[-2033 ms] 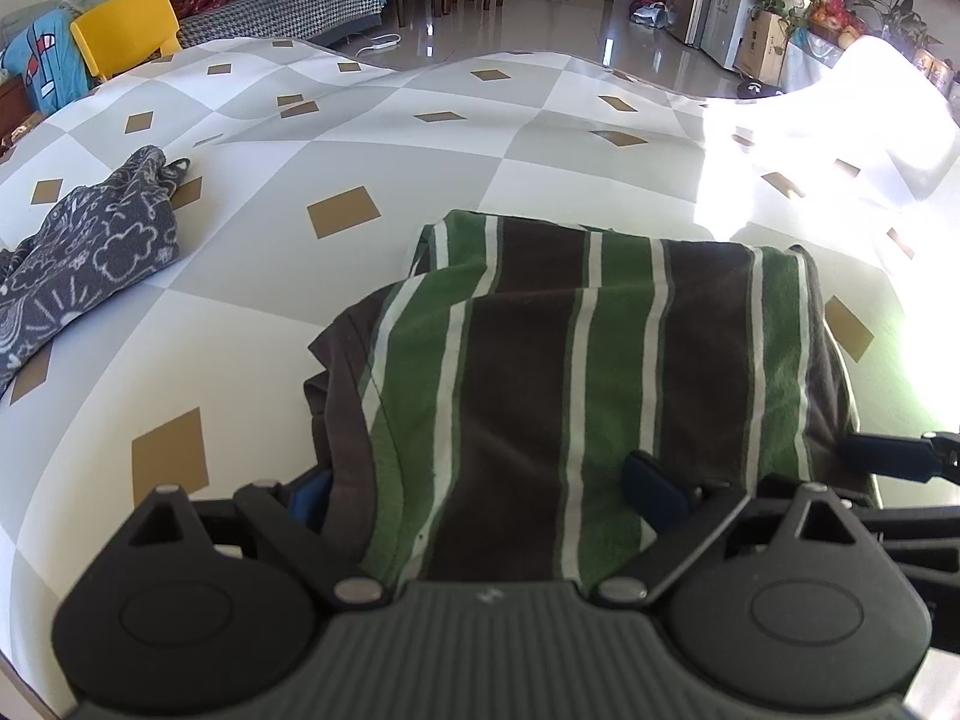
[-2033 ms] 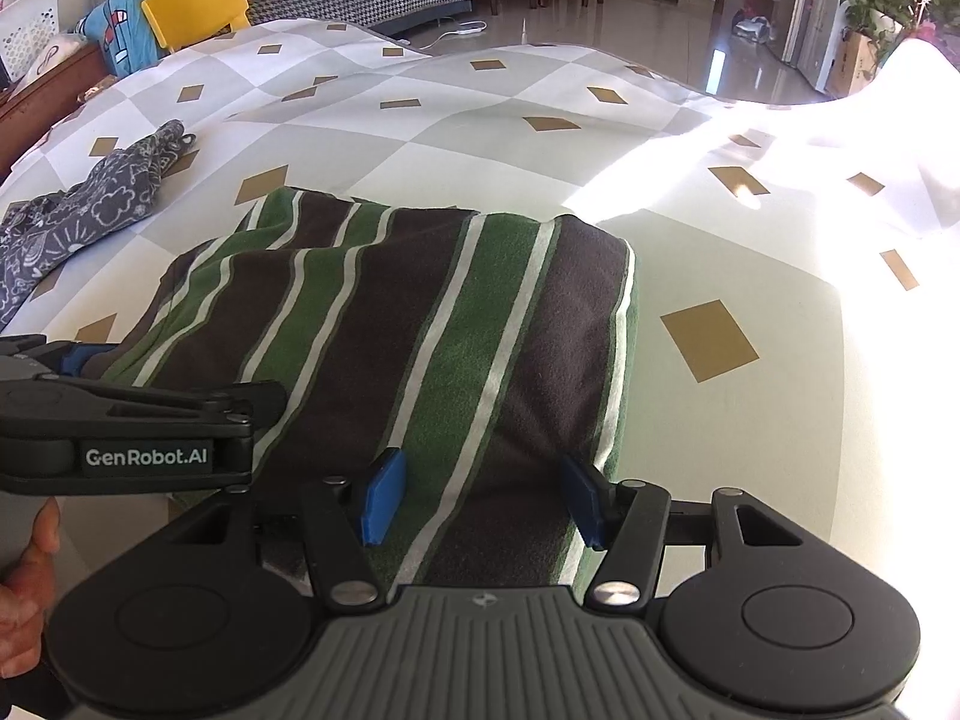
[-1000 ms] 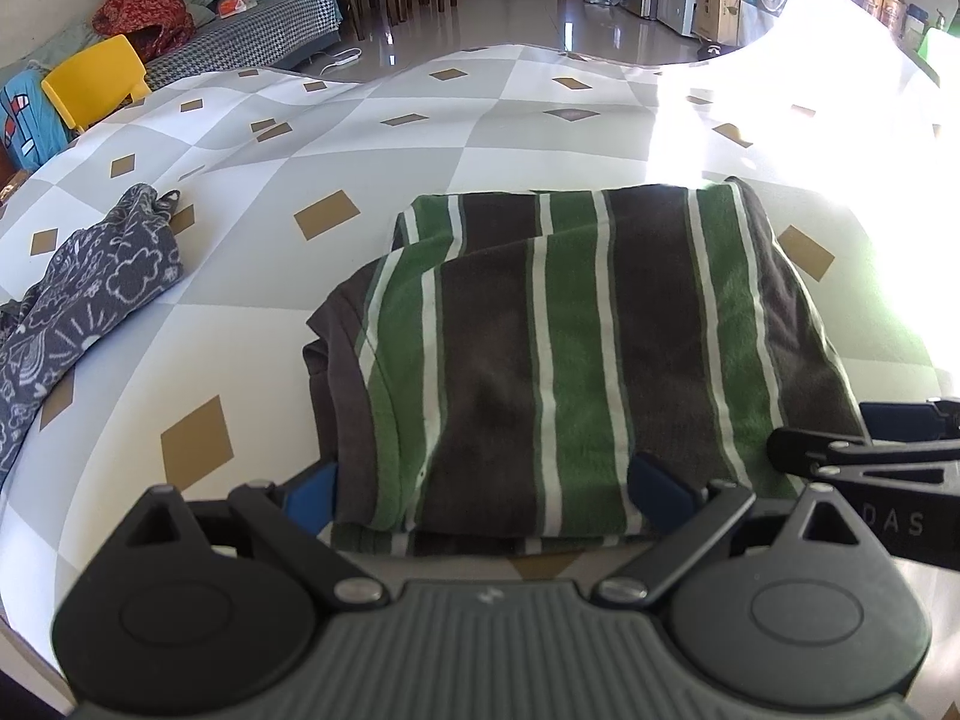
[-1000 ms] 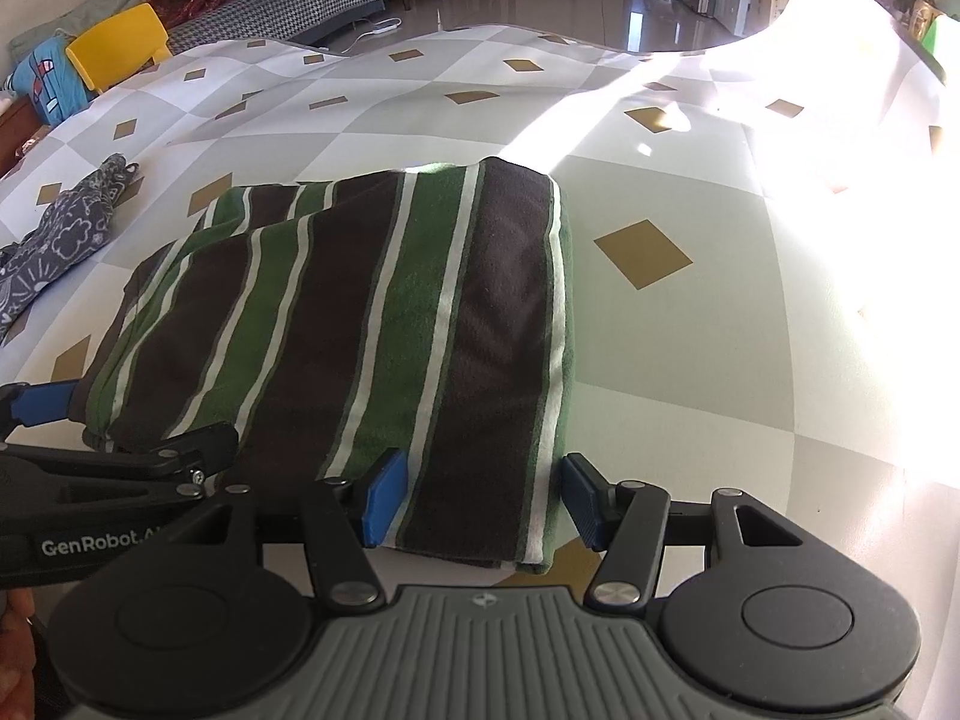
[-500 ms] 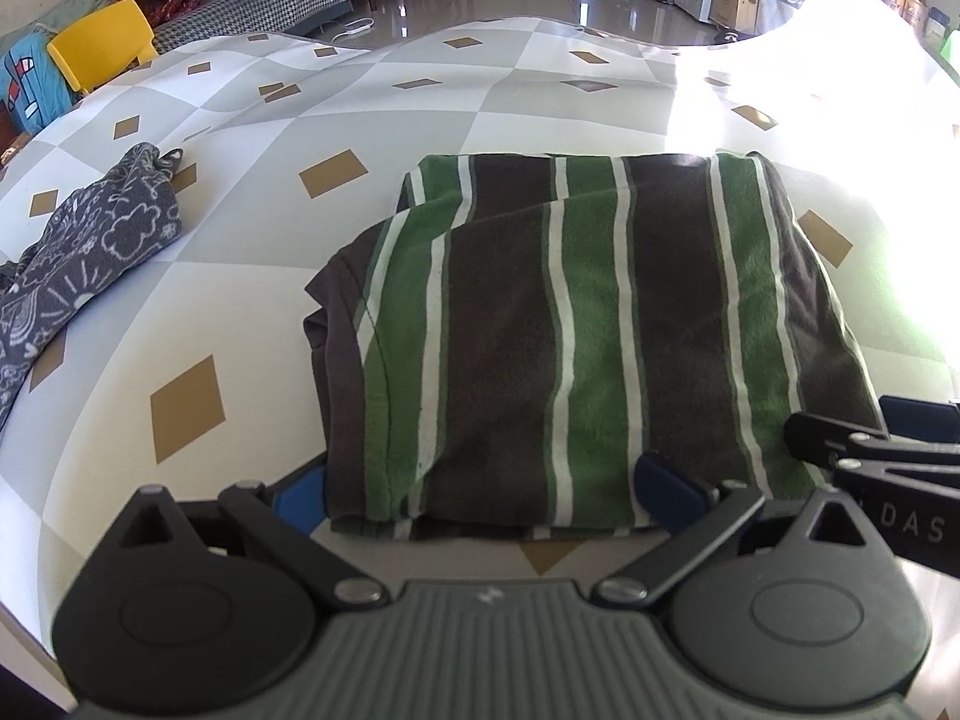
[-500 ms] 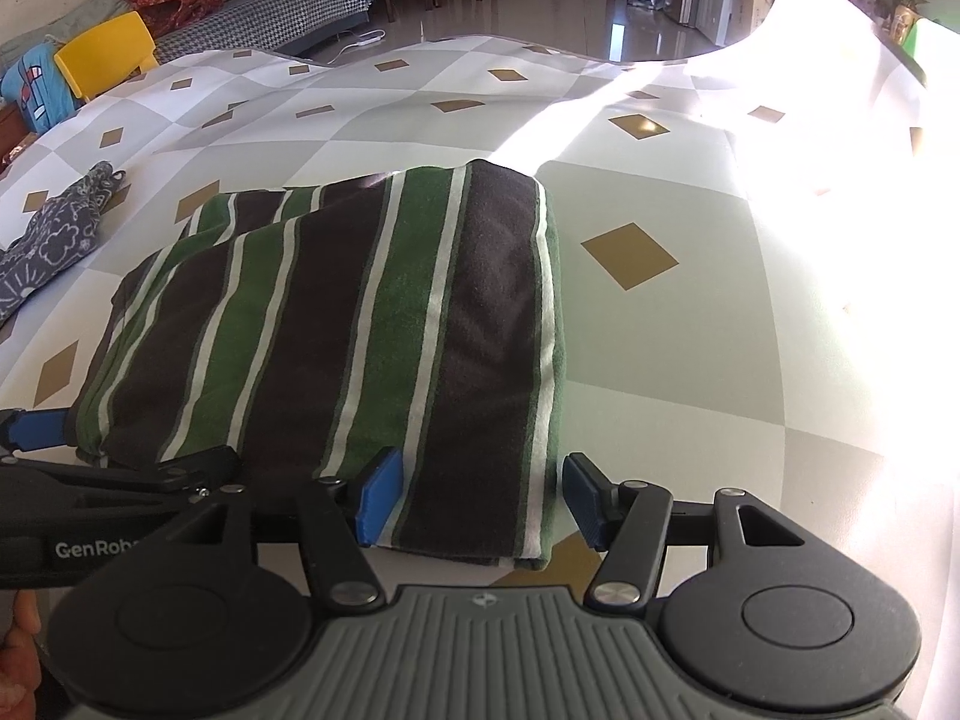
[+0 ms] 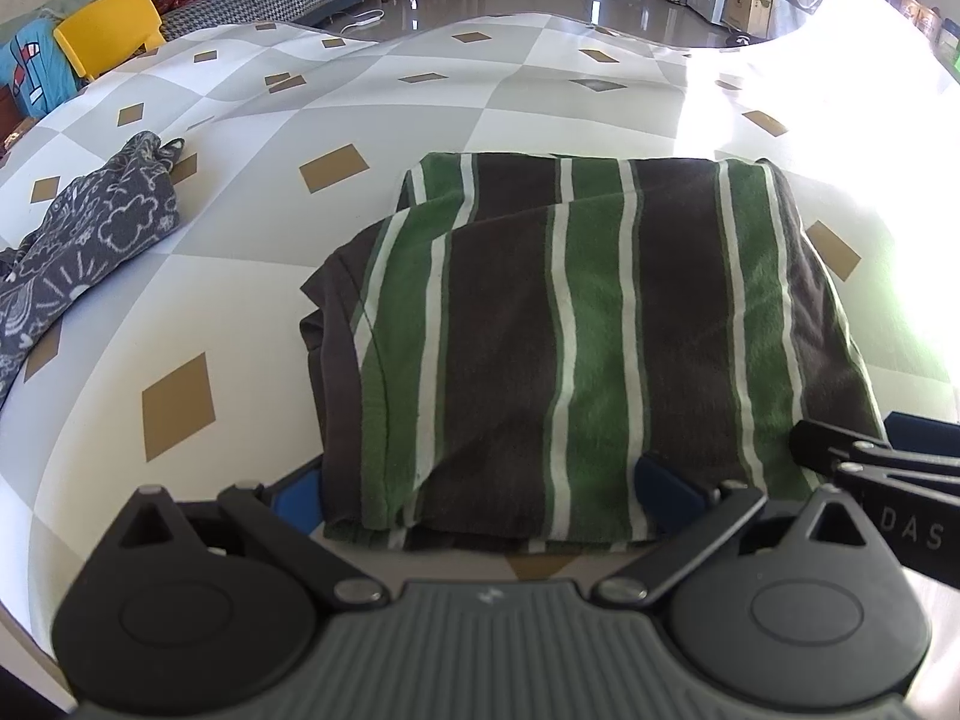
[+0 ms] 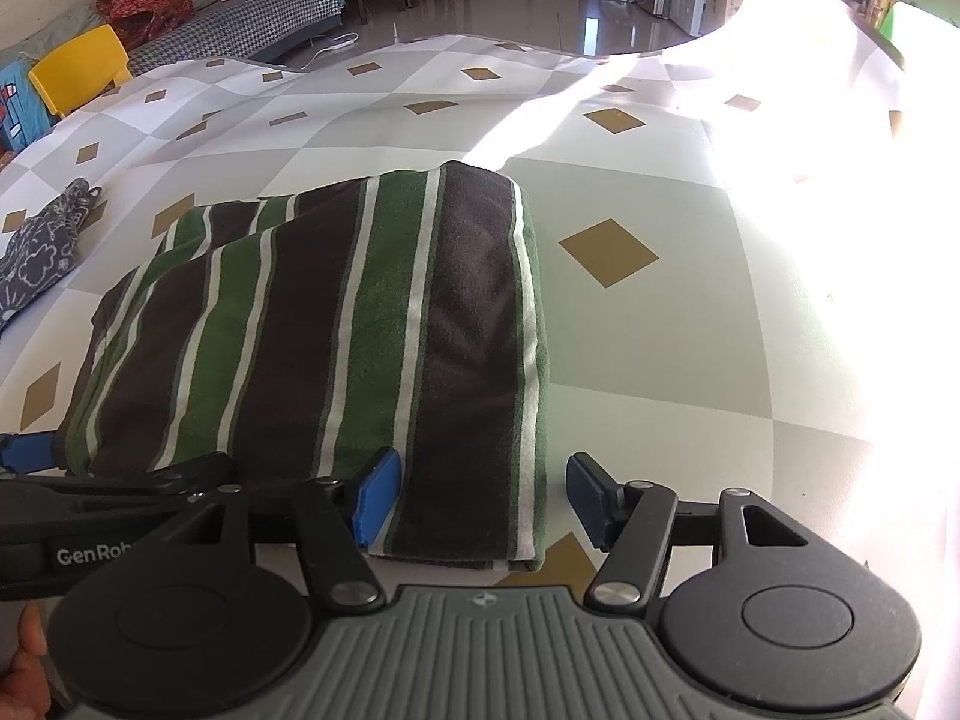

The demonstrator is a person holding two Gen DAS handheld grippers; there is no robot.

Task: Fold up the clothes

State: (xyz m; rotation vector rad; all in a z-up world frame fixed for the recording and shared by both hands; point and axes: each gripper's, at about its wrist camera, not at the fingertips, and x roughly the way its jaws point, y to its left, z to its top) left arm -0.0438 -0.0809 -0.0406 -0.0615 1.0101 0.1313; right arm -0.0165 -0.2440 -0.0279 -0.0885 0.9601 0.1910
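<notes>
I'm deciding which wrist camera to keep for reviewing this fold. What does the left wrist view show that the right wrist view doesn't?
Only the left wrist view shows the striped garment's layered left edge head-on and most of the dark patterned cloth.

Only the right wrist view shows the garment's right folded edge with the bare checked sheet beyond it, and a fingertip at the lower left.

Both show the folded garment, the yellow chair, and both grippers, left and right, open at its near edge.

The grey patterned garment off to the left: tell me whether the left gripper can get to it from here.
Probably yes. The left gripper is open, holding nothing, and only bare checked cover lies between it and the grey patterned garment.
</notes>
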